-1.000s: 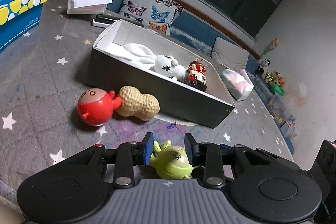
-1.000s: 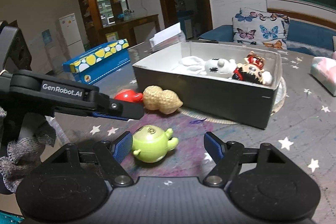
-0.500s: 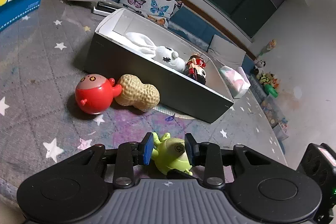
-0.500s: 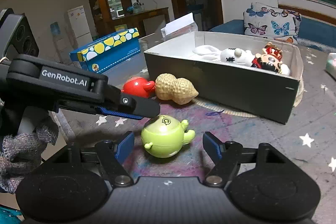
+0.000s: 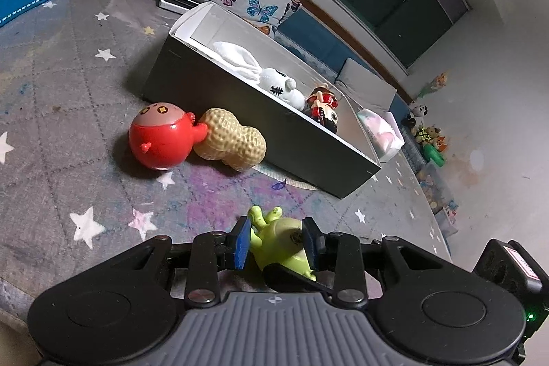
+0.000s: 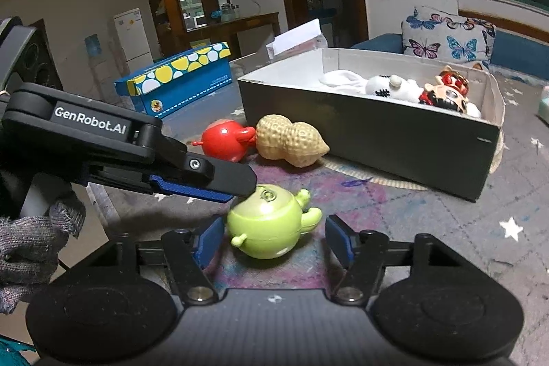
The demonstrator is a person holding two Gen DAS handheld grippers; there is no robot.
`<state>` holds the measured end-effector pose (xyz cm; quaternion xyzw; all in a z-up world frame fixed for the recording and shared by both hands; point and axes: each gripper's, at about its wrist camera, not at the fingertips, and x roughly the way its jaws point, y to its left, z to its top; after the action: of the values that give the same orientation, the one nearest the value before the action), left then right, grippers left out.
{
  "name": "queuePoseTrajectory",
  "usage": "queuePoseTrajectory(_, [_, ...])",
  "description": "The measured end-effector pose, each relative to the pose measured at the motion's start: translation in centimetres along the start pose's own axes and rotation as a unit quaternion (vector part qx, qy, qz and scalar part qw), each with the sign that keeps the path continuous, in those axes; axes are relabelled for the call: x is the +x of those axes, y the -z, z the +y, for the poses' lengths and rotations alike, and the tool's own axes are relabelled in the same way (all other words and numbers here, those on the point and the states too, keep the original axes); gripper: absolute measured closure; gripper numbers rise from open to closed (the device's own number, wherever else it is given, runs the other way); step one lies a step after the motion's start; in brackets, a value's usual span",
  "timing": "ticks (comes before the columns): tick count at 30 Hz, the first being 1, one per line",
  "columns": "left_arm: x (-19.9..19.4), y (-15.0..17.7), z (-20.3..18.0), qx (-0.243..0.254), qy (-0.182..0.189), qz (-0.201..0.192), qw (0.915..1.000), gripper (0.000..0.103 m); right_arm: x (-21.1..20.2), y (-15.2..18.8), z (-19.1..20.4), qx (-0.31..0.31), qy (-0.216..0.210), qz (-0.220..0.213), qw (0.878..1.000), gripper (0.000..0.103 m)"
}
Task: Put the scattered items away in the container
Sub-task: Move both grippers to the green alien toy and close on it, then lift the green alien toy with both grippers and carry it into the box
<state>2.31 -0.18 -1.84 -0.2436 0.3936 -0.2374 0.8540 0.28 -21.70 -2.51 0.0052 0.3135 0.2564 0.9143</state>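
Star-patterned grey cloth [image 5: 68, 84] carries three loose toys: one red ball figure [image 5: 161, 139], one peanut [image 5: 233, 143] lying lengthwise toward the box [image 5: 240, 126], one green toy [image 6: 267, 225]. Two dolls lie inside the box. Left claw [image 5: 276, 240] clenches the green toy; right claw [image 6: 271, 237], just closing, straddles it without touching.

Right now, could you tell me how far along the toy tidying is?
Partly done. Already in the box: the white plush and red-hatted doll. In hand: the green toy sits between both grippers; the left hand-held gripper is clamped on it, while the right hand-held gripper has just been closing, pads apart. Left: red toy and peanut, on the table.
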Motion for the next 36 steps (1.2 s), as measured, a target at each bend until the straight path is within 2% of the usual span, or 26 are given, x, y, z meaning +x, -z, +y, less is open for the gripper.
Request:
queuePoseTrajectory(6, [0.1,-0.1,0.6,-0.014,0.009,0.002,0.9999,0.067,0.2,-0.1,0.3,-0.008,0.006,-0.003,1.000,0.043])
queuePoseTrajectory(13, [0.2,-0.1,1.1,-0.029,0.020,0.008,0.9993,0.066,0.4,-0.2,0.3,-0.008,0.005,0.000,1.000,0.043])
queuePoseTrajectory(36, [0.0,0.0,1.3,-0.059,0.013,0.015,0.9980,0.065,0.5,0.2,0.4,-0.005,-0.011,0.000,1.000,0.045])
